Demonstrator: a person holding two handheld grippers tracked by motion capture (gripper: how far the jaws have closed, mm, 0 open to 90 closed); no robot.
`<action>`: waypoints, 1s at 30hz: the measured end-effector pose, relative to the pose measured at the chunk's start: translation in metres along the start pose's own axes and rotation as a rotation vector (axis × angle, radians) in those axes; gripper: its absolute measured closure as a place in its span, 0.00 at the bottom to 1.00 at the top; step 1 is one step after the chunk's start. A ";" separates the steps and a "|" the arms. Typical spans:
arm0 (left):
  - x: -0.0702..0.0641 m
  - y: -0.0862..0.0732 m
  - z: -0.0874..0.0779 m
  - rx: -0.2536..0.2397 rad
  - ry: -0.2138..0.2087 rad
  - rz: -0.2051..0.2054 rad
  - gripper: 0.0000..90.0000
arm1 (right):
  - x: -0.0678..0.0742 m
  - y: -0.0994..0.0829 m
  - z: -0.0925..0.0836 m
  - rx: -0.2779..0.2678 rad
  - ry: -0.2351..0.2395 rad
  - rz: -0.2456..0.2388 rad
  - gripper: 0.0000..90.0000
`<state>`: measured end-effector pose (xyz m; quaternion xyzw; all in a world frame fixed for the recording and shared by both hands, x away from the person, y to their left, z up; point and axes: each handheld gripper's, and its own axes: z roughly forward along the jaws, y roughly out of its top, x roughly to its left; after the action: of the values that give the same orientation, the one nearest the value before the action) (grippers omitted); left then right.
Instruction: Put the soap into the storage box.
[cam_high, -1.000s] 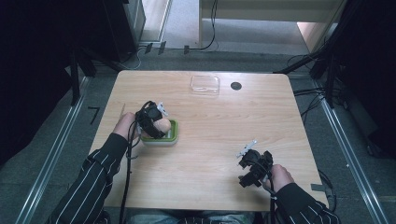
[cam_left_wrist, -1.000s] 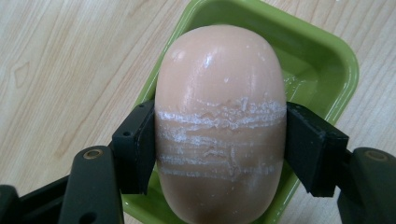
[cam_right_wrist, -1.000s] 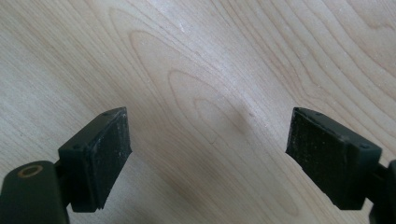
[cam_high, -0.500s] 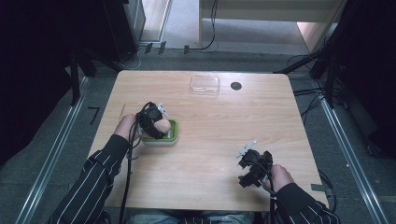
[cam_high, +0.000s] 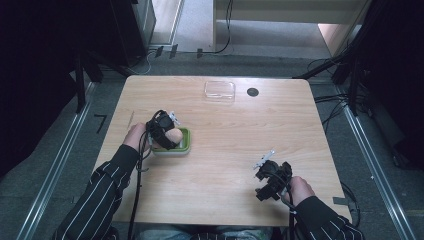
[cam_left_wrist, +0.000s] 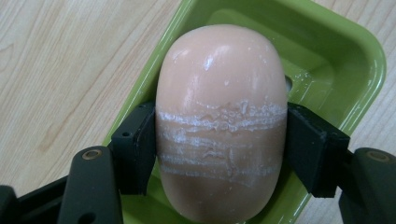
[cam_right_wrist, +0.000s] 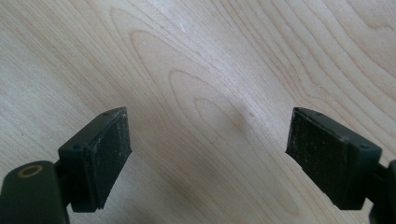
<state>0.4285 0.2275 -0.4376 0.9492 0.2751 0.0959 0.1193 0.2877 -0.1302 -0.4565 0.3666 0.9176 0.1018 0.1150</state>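
A peach-coloured oval bar of soap (cam_left_wrist: 222, 121) with white scuff lines across its middle sits between the jaws of my left gripper (cam_left_wrist: 222, 149), whose pads press on both its sides. It is over a green soap dish (cam_left_wrist: 327, 60). From above, the left gripper (cam_high: 162, 131) is over the green dish (cam_high: 185, 142) at the table's left, the soap (cam_high: 174, 136) just showing. My right gripper (cam_high: 270, 180) rests near the front right of the table; in its own view the right gripper (cam_right_wrist: 208, 158) stands open over bare wood.
A clear plastic lid or box (cam_high: 219, 90) lies at the far middle of the wooden table (cam_high: 230, 140), with a dark round cable hole (cam_high: 252, 92) beside it. A thin stick (cam_high: 131, 119) lies near the left edge. Cables trail on the floor behind.
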 end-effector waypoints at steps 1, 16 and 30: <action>0.000 0.000 -0.001 -0.004 0.006 -0.002 0.35 | 0.000 0.000 0.000 0.000 0.000 -0.001 0.16; 0.001 -0.002 -0.005 -0.008 0.029 0.001 0.27 | 0.000 0.000 0.000 -0.003 0.000 -0.003 0.16; 0.003 -0.003 -0.012 -0.030 0.055 0.002 0.17 | 0.000 0.000 0.000 -0.003 -0.001 -0.003 0.16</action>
<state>0.4263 0.2339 -0.4271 0.9446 0.2756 0.1260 0.1261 0.2877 -0.1307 -0.4565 0.3652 0.9179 0.1028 0.1159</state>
